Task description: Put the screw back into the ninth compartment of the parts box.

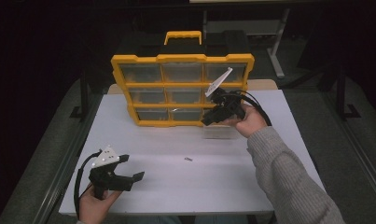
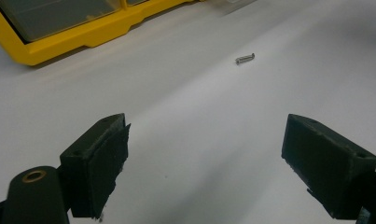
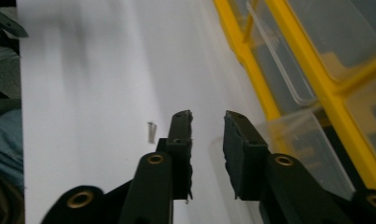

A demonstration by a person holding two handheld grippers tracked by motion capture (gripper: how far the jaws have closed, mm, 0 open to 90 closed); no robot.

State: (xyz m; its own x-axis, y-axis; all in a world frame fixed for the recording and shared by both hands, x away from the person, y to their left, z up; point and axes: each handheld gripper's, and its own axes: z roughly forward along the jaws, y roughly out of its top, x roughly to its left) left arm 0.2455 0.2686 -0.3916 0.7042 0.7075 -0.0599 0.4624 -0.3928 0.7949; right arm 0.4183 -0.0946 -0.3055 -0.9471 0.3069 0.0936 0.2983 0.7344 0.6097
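Your left tongs (image 1: 129, 169), spread and empty, wait; ease the right tongs (image 1: 209, 120), slightly parted, off the clear bin (image 1: 219, 132) toward the screw (image 1: 188, 159) at seven o'clock.

Dim room here, most of it lost in darkness beyond the white surface (image 1: 148, 186), which catches the light and glows pale. Grey floor (image 1: 358, 126) runs along both sides. Behind it, the legs of a light metal stand (image 1: 274, 42) show at the far right, and dark frame posts (image 1: 84, 88) rise beside the edges.
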